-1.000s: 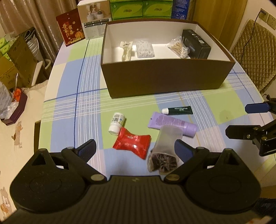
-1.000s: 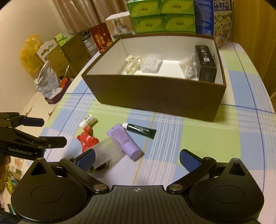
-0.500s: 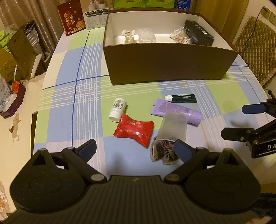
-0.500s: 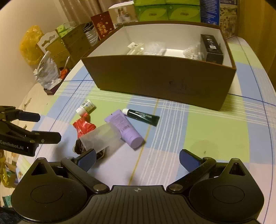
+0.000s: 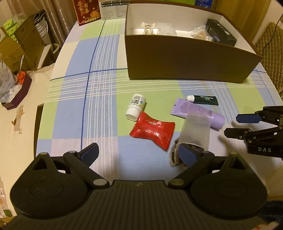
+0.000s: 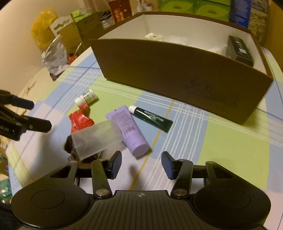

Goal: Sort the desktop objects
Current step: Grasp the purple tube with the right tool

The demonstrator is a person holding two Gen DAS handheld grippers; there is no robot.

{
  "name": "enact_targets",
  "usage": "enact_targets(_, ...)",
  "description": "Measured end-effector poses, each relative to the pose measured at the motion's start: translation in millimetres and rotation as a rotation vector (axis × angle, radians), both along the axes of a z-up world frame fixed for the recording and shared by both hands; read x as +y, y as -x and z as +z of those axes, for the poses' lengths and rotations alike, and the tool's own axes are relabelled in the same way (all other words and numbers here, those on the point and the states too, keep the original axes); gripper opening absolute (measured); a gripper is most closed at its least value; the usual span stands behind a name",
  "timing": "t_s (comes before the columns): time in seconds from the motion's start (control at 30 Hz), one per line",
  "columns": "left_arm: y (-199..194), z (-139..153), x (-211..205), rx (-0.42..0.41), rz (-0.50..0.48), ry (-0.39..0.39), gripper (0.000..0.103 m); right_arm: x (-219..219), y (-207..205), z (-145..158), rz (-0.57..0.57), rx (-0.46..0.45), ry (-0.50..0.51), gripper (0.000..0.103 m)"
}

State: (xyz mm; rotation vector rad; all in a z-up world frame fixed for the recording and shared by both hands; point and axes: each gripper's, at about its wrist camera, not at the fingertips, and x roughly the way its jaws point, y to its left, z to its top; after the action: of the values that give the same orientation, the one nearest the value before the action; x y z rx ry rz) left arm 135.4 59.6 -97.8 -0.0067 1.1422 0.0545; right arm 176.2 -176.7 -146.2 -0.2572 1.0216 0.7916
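Loose on the checked tablecloth lie a white bottle, a red packet, a purple tube and a dark green tube. A frosted cup lies on its side over something dark. My left gripper is open just short of the packet, one finger beside the cup's mouth. My right gripper has its jaws closing with nothing between them, near the purple tube's cap end. The brown box stands behind.
The box holds a black carton, cotton swabs and small white items. A red box stands at the table's far edge. Cardboard boxes are off the left side, a padded chair to the right.
Both grippers have sunk toward the table, so the loose items look nearer and larger. The right gripper's jaws have narrowed markedly. The items on the cloth have not moved.
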Motion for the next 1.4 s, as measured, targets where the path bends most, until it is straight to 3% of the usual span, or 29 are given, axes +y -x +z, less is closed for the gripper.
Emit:
enact_targets(0.27,-8.9,-11.9,6.7,0.026,0.016,-0.007,0.095,19.5,-7.8,-17.2,0.092,-0.06,0.052,0.047)
enact_targets(0.4,-11.6,-17.2,10.3,0.038,0.025,0.0,0.095,23.7,-7.3,-22.3,0.124,-0.063,0.047,0.03)
enact_targets(0.67,-18.9,-25.6,10.0,0.052,0.032,0.019,0.095,12.4,1.8,-21.2,0.16,-0.068,0.072,0.027)
enact_targets(1.07,-39.7,-37.6,8.2,0.05,0.093,0.076,0.095,-49.8,12.7,-15.3,-0.023,-0.024,0.116,0.027)
enact_targets(1.4,-62.0,-51.8,7.2,0.052,0.13,0.051,0.095,-84.7,13.3,-11.6,-0.16,-0.019,0.129,0.027)
